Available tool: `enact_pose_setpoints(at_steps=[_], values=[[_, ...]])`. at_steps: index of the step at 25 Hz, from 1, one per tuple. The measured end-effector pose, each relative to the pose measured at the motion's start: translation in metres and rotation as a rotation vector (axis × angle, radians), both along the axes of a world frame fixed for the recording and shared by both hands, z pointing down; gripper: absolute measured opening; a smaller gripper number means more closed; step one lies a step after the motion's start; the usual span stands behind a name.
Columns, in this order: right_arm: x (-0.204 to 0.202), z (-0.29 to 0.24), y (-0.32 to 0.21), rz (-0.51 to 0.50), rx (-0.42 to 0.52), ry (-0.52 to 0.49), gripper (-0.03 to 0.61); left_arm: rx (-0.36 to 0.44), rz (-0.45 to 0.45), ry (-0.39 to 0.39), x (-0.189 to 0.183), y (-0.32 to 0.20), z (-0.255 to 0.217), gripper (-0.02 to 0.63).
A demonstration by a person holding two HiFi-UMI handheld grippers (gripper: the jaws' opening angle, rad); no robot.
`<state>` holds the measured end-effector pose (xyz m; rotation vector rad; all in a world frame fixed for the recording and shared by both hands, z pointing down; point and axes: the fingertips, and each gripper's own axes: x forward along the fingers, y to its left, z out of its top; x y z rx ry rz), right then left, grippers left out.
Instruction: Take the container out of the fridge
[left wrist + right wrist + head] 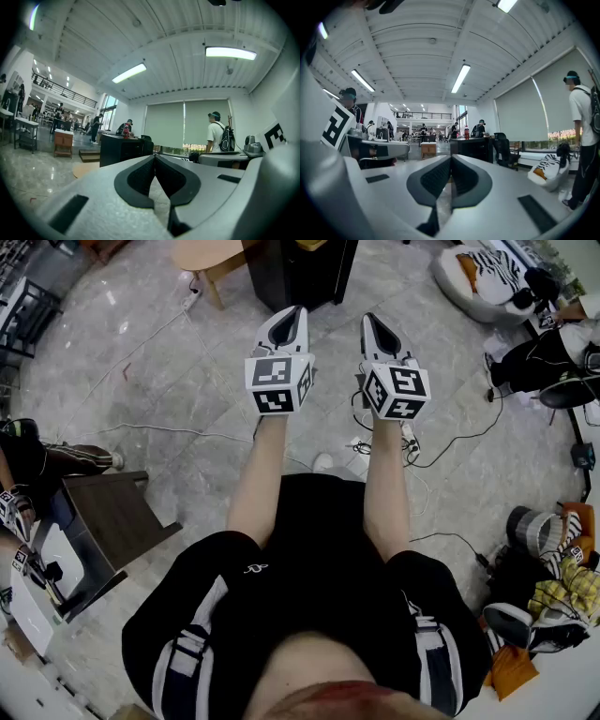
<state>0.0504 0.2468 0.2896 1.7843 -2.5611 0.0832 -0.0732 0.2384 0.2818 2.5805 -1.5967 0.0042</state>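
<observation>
white left gripper [300, 311]: jaws together, above grey marble floor [169, 381]
white right gripper [367, 320]: alongside, jaws together

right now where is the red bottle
The red bottle stands on the black counter, just right of centre in the right gripper view, with a person in a cap at its right.

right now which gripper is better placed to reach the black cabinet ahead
Left, marginally. The left gripper sits directly in front of the black cabinet; the right gripper sits off its right corner. Both are shut and empty.
</observation>
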Motion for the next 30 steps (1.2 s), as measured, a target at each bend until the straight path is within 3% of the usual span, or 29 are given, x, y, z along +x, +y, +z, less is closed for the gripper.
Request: enact_pose_setpoints(at_steps=[7, 15, 24, 30], values=[[0.047, 0.006, -0.026, 0.032, 0.004, -0.086, 0.012, -0.015, -0.027, -0.023, 0.030, -0.015, 0.007, 0.009], [0.055, 0.013, -0.052, -0.012, -0.009, -0.143, 0.012, -0.020, -0.124, -0.046, 0.016, -0.027, 0.008, 0.009], [0.068, 0.021, -0.080, -0.007, -0.012, -0.148, 0.012, -0.024, -0.105, -0.028, 0.024, -0.063, 0.016, 0.009], [0.090, 0.036, -0.141, 0.027, -0.026, -0.134, 0.012, -0.042, -0.106, 0.005, 0.028, -0.124, 0.039, 0.009]])
